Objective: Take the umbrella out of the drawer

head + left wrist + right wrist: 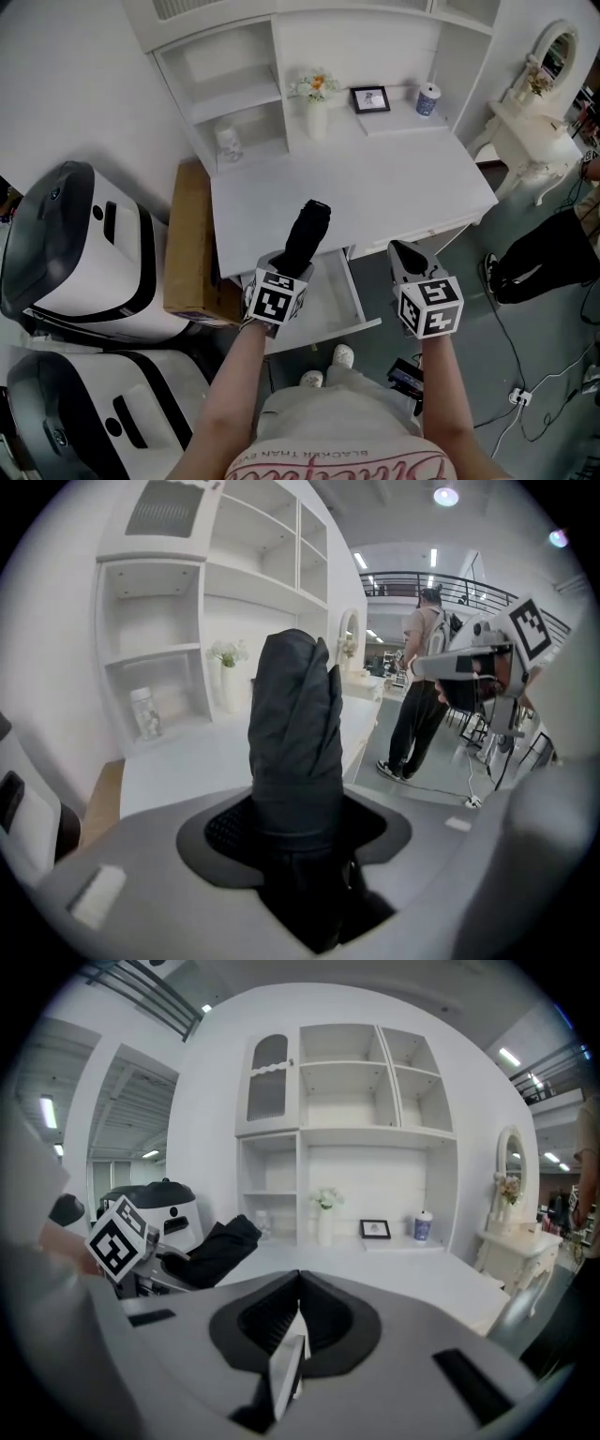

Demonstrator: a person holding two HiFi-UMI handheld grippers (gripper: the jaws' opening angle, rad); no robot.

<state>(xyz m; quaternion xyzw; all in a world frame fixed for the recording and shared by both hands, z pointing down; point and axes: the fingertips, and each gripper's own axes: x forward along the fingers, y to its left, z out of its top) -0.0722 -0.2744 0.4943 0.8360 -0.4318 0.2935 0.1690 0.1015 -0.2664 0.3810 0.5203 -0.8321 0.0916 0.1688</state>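
Head view: left gripper (289,261) was clamped on the lower end of the folded black umbrella (307,232), jaws held fairly wide by its bulk. Umbrella was out of the open drawer (330,302) and tilted up and away, with its far end over the front edge of the white desk (394,178). Left gripper view agreed: the fabric filled the gap between both pads. Right gripper (405,251) hung just right of the drawer. Right gripper view showed its jaws closed together, nothing in them.
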